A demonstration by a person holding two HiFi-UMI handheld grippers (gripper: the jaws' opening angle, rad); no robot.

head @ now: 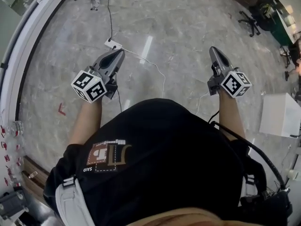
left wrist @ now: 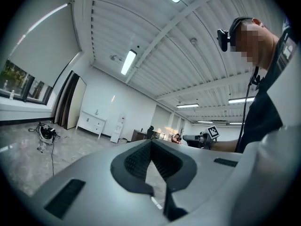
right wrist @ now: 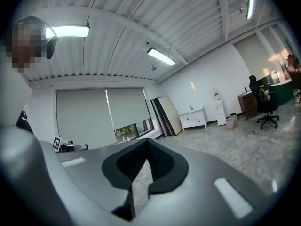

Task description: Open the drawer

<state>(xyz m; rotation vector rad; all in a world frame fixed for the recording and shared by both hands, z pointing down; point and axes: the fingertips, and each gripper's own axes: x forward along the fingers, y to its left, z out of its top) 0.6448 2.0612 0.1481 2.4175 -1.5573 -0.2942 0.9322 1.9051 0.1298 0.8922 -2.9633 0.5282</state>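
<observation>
Left gripper clenched, empty. Right gripper clenched, empty. Both held level over floor. No drawer in reach. White cabinet with drawers far off by wall: likely target, not certain. Approach stage. Come square to front, release one gripper early, line up on handle, pull straight out.
</observation>
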